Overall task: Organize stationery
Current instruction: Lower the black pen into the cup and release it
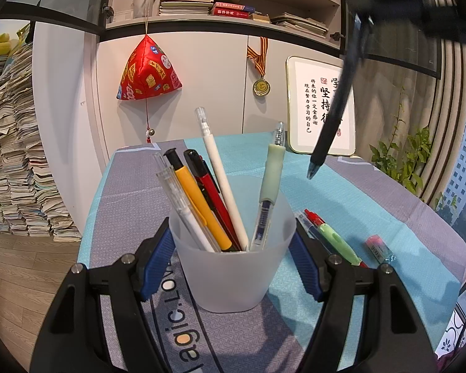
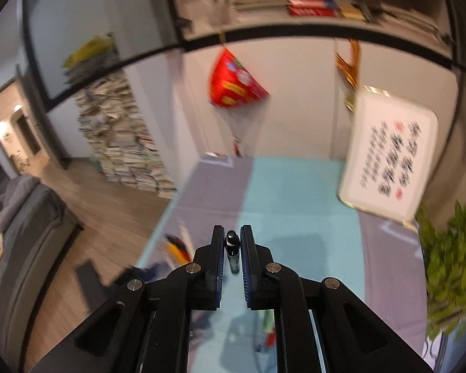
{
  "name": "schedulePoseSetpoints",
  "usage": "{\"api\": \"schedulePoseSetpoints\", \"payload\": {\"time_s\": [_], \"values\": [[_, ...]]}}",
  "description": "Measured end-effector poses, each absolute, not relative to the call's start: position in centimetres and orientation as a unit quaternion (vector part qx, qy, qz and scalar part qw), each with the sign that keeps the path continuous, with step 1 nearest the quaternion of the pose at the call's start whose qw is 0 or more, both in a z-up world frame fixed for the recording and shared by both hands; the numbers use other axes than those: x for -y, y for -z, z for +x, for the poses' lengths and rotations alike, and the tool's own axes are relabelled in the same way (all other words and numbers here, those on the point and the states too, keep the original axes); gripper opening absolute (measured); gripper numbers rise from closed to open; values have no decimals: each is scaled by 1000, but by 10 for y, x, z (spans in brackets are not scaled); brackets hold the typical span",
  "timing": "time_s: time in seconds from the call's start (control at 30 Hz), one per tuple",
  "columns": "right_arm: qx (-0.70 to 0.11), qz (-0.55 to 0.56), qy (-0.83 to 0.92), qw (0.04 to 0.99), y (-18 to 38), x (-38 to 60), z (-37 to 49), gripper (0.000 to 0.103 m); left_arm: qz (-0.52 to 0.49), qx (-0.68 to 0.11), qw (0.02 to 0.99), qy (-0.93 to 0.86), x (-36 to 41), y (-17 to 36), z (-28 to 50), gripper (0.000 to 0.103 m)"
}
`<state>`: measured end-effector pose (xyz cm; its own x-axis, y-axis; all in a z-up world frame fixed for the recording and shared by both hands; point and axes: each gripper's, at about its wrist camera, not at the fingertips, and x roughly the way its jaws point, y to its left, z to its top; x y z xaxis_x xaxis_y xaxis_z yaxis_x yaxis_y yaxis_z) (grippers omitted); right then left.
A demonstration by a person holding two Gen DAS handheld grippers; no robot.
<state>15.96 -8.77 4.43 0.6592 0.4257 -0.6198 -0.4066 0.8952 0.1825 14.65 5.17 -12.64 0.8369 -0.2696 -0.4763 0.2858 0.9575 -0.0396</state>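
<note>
Black gripper arms fill the bottom of the left wrist view, and between their blue pads (image 1: pixel 157 259) stands a frosted plastic cup (image 1: pixel 233 276), clasped on both sides by the left gripper (image 1: pixel 232 258). The cup stands upright on a tablecloth (image 1: pixel 341 192) of teal and grey panels. Inside it lean several pens: a clear one, a yellow pen (image 1: pixel 198 205), a red pen (image 1: pixel 212 199), a white pen (image 1: pixel 222 177) and a pen with a pale green grip (image 1: pixel 271 177), all tilted, tips down.

Just to the right of the right-hand finger, flat on the cloth, lie a light green pen (image 1: pixel 340 244) and a red-capped pen (image 1: pixel 313 219) side by side, with a small pink and blue eraser (image 1: pixel 379 248) a little farther right.

Above and to the right of the cup, well clear of its rim, a dark pen (image 1: pixel 335 108) hangs in the air with its tip pointing down at a slant, its upper end lost in a blurred black shape at the top corner.

From the right wrist, the right gripper (image 2: pixel 232 239) is clenched on that dark pen (image 2: pixel 232 248), whose black end pokes up between the two narrow-set pads. Ahead of the fingers lie the blurred teal cloth and a white framed sign (image 2: pixel 388 155) with black writing.
</note>
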Motion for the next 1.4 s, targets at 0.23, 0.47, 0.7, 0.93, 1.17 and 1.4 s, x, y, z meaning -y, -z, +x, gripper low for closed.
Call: {"api": "schedulePoseSetpoints", "payload": {"time_s": [0.23, 0.47, 0.7, 0.93, 1.17, 1.4], "values": [[-339, -11, -269, 901, -47, 48, 156, 11, 17, -246, 958, 145, -52, 126, 147, 70], [-373, -26, -272, 887, -18, 32, 164, 11, 17, -246, 958, 145, -52, 126, 147, 70], [-409, -32, -267, 872, 8, 30, 173, 11, 17, -246, 958, 145, -52, 126, 147, 70], [-433, -26, -264, 861, 26, 30, 179, 11, 17, -246, 958, 145, -52, 126, 147, 70], [-440, -29, -278, 854, 27, 29, 178, 11, 17, -246, 958, 145, -52, 126, 146, 70], [-414, -8, -256, 874, 9, 60, 172, 13, 17, -246, 958, 145, -53, 126, 147, 70]]}}
